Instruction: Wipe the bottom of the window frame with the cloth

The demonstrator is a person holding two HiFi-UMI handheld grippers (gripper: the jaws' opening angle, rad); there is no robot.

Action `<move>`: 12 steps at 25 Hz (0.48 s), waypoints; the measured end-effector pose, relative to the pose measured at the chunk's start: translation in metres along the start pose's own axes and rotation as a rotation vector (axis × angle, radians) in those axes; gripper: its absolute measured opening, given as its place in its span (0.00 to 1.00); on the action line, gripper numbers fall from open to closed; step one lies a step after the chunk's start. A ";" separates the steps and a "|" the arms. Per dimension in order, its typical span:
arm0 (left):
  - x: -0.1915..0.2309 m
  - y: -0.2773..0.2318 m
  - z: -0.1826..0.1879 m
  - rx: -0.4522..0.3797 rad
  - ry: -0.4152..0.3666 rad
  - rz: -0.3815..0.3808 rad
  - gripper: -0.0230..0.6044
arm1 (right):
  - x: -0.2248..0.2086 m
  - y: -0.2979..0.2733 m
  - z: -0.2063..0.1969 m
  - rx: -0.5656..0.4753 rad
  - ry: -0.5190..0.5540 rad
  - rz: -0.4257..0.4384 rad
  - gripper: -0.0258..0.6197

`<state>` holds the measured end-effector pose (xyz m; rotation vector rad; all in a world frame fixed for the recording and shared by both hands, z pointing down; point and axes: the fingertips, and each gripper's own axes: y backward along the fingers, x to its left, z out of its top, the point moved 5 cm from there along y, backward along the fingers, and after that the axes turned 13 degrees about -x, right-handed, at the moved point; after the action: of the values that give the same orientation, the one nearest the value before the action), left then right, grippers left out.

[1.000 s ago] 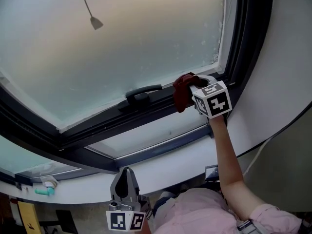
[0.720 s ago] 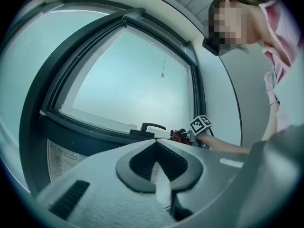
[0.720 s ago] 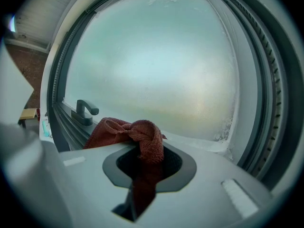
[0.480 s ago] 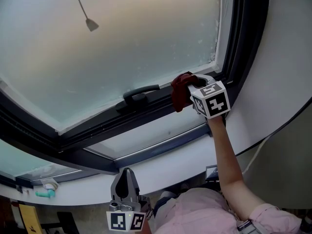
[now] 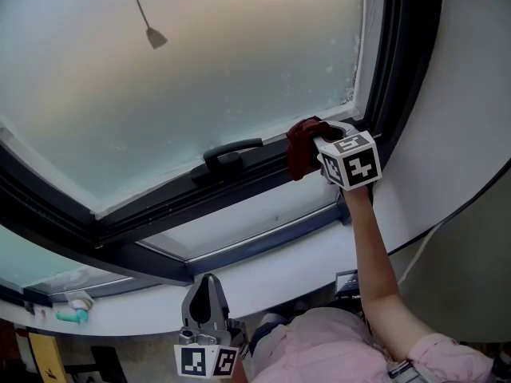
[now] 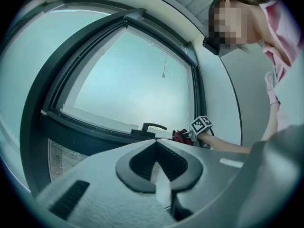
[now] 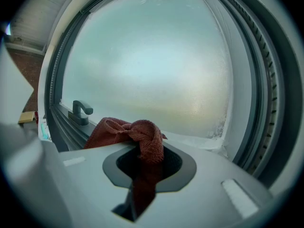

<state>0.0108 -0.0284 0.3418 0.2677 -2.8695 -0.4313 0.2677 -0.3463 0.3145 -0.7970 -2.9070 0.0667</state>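
The left hand-held gripper [image 5: 207,282] hangs low, jaws together and empty. Just right of the handle [image 5: 231,152], the cloth [image 5: 302,152], pinched in the right hand-held gripper [image 5: 319,140], has slid slightly toward the right corner of the window frame [image 5: 160,214], so wiping seems under way. Two grippers, one handle, one cloth.
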 end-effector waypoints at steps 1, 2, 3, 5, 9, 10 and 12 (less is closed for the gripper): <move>0.001 0.000 0.000 0.000 0.000 0.002 0.04 | 0.000 0.000 0.000 0.002 0.000 0.001 0.13; 0.001 0.001 0.001 0.001 0.000 0.004 0.04 | -0.001 0.000 0.000 0.005 -0.001 0.001 0.13; 0.002 0.001 0.001 0.001 0.000 0.005 0.04 | -0.002 0.000 -0.001 0.008 -0.001 0.000 0.13; 0.004 0.002 0.001 -0.001 0.000 0.007 0.04 | -0.005 0.000 -0.004 0.014 -0.004 -0.005 0.13; 0.004 0.002 0.005 -0.011 -0.002 0.002 0.04 | -0.009 -0.002 -0.001 0.017 -0.004 -0.007 0.13; 0.004 0.003 0.006 -0.010 0.000 0.001 0.04 | -0.010 -0.001 -0.001 0.021 -0.004 -0.005 0.13; 0.003 0.005 0.006 -0.009 0.003 0.001 0.04 | -0.010 -0.001 -0.002 0.031 0.001 0.001 0.13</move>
<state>0.0054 -0.0231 0.3383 0.2657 -2.8635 -0.4432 0.2756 -0.3523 0.3155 -0.7932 -2.8973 0.1111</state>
